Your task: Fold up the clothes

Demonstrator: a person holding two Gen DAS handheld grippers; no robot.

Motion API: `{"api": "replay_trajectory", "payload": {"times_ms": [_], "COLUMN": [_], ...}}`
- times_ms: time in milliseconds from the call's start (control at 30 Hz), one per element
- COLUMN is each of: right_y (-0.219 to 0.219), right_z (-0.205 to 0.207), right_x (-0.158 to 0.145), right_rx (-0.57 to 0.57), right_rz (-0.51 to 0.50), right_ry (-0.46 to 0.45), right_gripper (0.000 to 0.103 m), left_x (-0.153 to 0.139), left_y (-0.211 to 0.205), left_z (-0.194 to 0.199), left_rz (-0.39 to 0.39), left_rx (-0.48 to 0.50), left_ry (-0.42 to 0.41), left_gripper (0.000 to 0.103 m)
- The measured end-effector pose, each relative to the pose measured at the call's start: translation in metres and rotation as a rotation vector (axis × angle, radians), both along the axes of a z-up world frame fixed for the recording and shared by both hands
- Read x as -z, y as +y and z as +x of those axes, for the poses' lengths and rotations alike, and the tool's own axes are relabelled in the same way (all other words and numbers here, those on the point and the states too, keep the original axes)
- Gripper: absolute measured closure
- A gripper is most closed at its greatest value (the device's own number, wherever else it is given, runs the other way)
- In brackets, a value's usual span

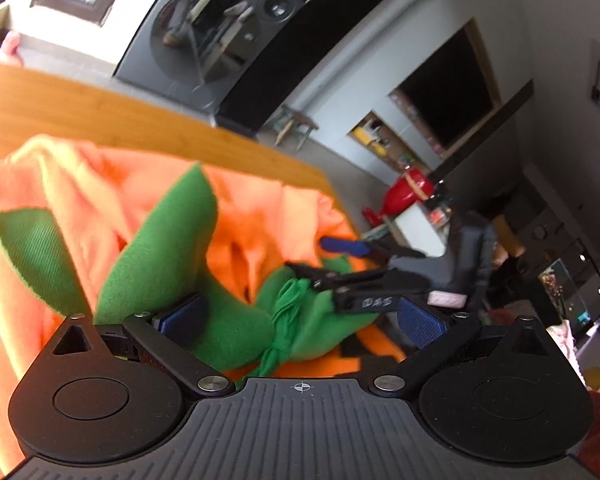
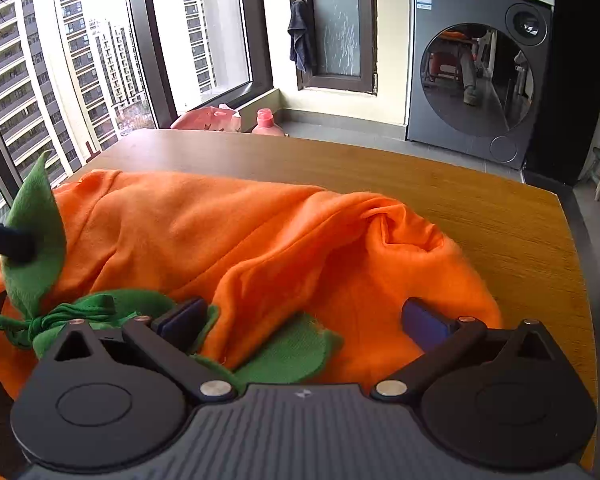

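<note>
Orange fleece costume (image 2: 260, 232) bunched on wooden table (image 2: 480, 208), bare wood toward far and right edges. Right gripper (image 2: 304, 316) spread wide, empty; left gripper (image 1: 300, 316) spread around green leaf collar (image 1: 172, 264), not clamping.

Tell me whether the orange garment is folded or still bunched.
Bunched: the orange garment lies rumpled in loose ridges on the table, green leaves sticking out.

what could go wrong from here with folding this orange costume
1. The right gripper stands open over bunched orange fabric; closing here may pinch several layers and fold them crooked.
2. The green tie strings lie loose between both grippers and may snag.
3. The garment reaches the table edge and may slide off.
</note>
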State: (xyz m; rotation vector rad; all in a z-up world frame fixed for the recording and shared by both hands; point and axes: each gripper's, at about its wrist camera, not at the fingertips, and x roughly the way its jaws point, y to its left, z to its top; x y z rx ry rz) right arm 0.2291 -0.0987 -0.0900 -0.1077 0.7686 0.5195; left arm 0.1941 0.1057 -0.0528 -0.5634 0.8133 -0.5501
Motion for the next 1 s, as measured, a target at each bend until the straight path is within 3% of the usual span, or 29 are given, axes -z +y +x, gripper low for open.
{"api": "replay_trajectory", "payload": {"times_ms": [67, 167, 267, 300, 400, 467, 500, 567, 633, 700, 767, 833, 1000], "right_y": [-0.005, -0.002, 0.018, 0.026, 0.047, 0.050, 0.044, 0.038, 0.035, 0.034, 0.042, 0.056, 0.087], "right_z": [-0.006, -0.034, -0.047, -0.047, -0.034, -0.022, -0.020, -0.018, -0.016, -0.014, -0.006, 0.008, 0.060], "right_x": [-0.010, -0.046, -0.069, -0.071, -0.051, -0.025, -0.012, -0.014, -0.025, -0.045, -0.060, -0.061, -0.038], "right_rx": [-0.010, -0.068, -0.143, -0.169, -0.220, -0.207, -0.202, -0.213, -0.228, -0.260, -0.291, -0.325, -0.380], "right_rz": [0.022, 0.012, -0.007, -0.011, -0.061, -0.108, -0.102, -0.077, -0.057, -0.041, -0.044, -0.075, -0.076], "right_ry": [0.002, -0.159, -0.238, -0.232, -0.139, -0.071, -0.047, -0.036, -0.034, -0.078, -0.111, -0.117, -0.019], "right_gripper": [0.000, 0.000, 0.001, 0.003, 0.021, 0.033, 0.033, 0.033, 0.033, 0.033, 0.033, 0.033, 0.033], "left_x": [0.004, 0.009, 0.011, 0.011, 0.007, -0.003, -0.008, -0.017, -0.016, -0.001, 0.015, 0.017, 0.020], "left_y": [0.001, 0.003, 0.001, 0.002, 0.007, 0.009, 0.010, 0.009, 0.000, -0.005, -0.001, 0.002, 0.007], "left_z": [0.001, 0.004, 0.005, 0.005, -0.002, -0.010, -0.013, -0.020, -0.021, -0.010, -0.002, 0.000, -0.004], "left_rz": [-0.008, -0.021, -0.011, -0.007, -0.002, -0.064, -0.095, -0.130, -0.044, 0.035, 0.011, -0.015, -0.020], "left_rx": [0.001, 0.003, 0.003, 0.004, 0.000, 0.031, 0.046, 0.074, 0.071, 0.049, 0.043, 0.044, 0.059], "left_ry": [-0.004, -0.010, -0.012, -0.013, -0.015, -0.046, -0.061, -0.095, -0.098, -0.029, 0.027, 0.024, 0.002], "left_gripper": [0.000, 0.000, 0.000, 0.000, 0.001, 0.000, 0.000, 0.000, 0.000, 0.000, 0.000, 0.000, 0.000]}}
